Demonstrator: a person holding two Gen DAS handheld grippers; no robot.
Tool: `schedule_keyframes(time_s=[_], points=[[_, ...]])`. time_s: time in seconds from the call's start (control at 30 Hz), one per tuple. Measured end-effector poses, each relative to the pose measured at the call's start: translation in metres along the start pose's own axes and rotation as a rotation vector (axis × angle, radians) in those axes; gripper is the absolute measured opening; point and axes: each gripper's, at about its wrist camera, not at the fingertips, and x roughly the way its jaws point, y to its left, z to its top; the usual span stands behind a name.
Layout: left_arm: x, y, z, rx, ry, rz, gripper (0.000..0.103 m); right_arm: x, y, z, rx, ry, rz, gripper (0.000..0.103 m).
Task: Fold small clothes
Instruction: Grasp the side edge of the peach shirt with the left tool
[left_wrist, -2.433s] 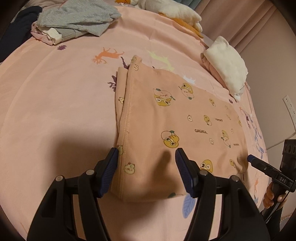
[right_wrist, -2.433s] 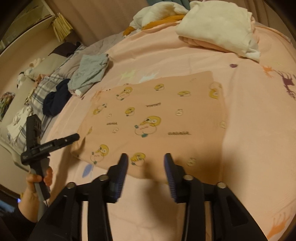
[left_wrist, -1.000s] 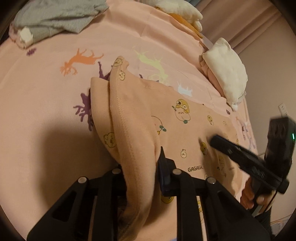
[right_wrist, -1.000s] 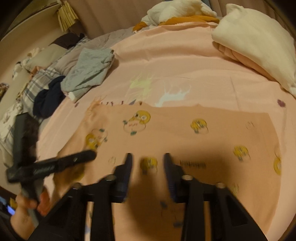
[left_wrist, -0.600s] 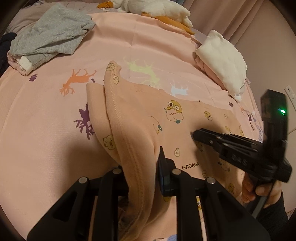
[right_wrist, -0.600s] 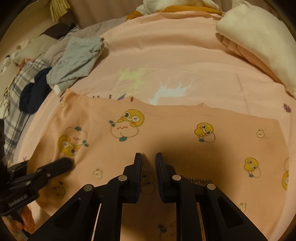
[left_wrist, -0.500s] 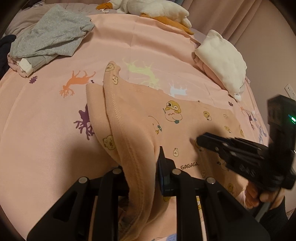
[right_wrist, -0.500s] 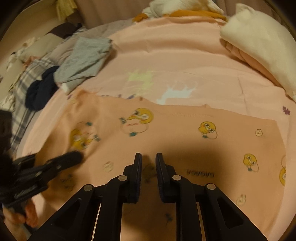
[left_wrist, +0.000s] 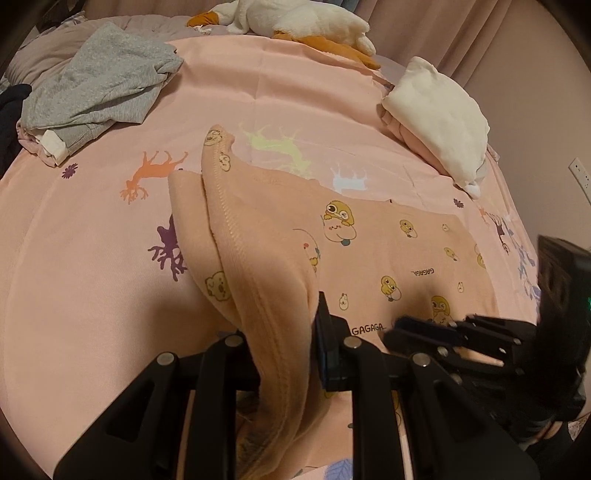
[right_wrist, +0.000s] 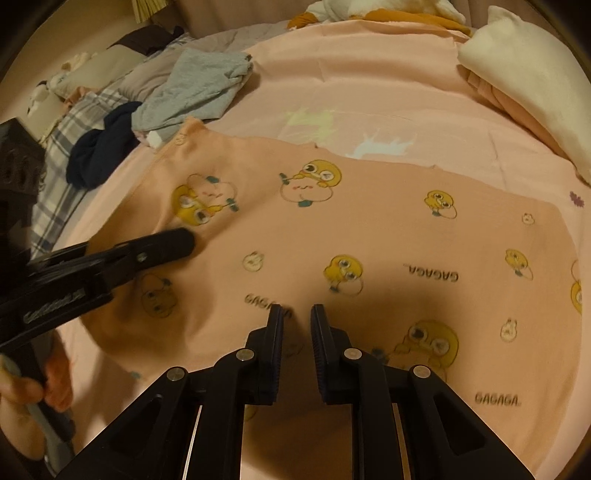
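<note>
Since a moment ago, the right gripper (right_wrist: 296, 319) has narrowed its jaws to a slim gap over the peach garment (right_wrist: 369, 236), nothing visibly pinched. Meanwhile the left gripper (left_wrist: 291, 332) pinches the garment's lifted edge, the rest lying on the bed (left_wrist: 92, 295).

Your left gripper (left_wrist: 284, 328) and right gripper (right_wrist: 297, 321) are matte black, with ribbed blue-edged pads (right_wrist: 320, 350), silver screws and cut-out arms; the left one's side carries pale lettering.

Left gripper (left_wrist: 291, 332) clamping bunched peach garment (left_wrist: 369, 251) hem, right gripper (left_wrist: 424, 332) blurred, perhaps touching cloth
</note>
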Motion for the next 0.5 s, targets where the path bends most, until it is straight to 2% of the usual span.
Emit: schedule_keyframes(time_s=[0.23, 0.5], points=[[0.0, -0.002, 0.0, 0.001, 0.005, 0.005, 0.019, 0.005, 0.01, -0.017, -0.011, 0.039, 0.006, 0.019], [0.001, -0.004, 0.0, 0.014, 0.004, 0.015, 0.019, -0.006, 0.018, -0.027, 0.001, 0.039, 0.043, 0.019]])
